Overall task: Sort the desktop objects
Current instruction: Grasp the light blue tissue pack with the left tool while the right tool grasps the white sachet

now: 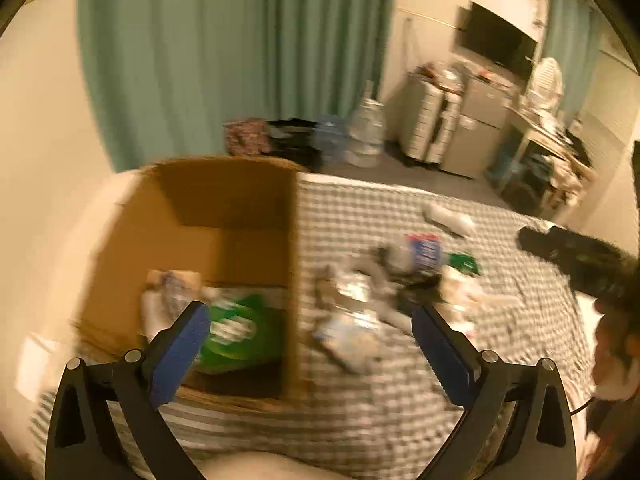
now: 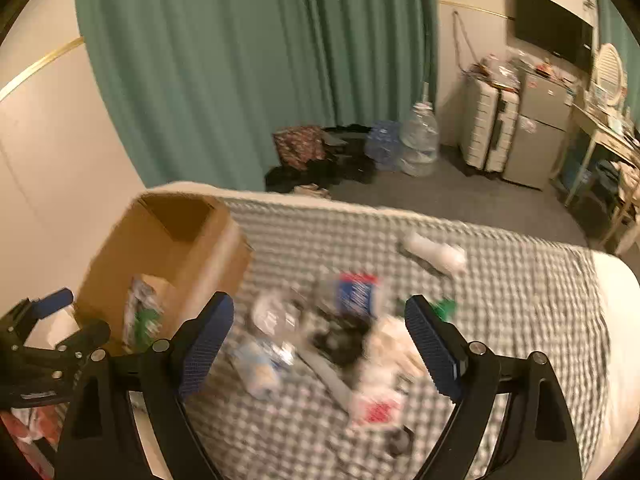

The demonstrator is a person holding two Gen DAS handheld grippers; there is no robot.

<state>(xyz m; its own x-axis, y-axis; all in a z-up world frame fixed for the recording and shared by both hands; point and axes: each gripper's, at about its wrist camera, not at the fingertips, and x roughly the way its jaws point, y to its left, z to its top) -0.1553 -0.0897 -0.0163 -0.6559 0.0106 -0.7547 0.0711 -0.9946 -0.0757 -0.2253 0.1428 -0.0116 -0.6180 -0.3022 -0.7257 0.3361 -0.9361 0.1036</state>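
An open cardboard box (image 1: 120,248) stands at the left on the checked bed cover (image 1: 400,200). Inside it lie a green packet (image 1: 240,332) and some pale wrapped items. To the right of the box is a blurred pile of small things, among them a blue-and-red labelled packet (image 2: 358,294), a white tube (image 2: 434,254) and a red-and-white packet (image 2: 378,410). My left gripper (image 1: 310,310) is open over the box's right wall, with nothing between its fingers. My right gripper (image 2: 319,301) hangs open above the pile and grips nothing.
Beyond the bed's far edge the floor holds dark bags and clear water jugs (image 2: 420,140) in front of a green curtain (image 2: 240,60). A pale suitcase (image 2: 486,128), a small fridge (image 2: 536,136) and a cluttered desk (image 2: 608,132) line the right wall.
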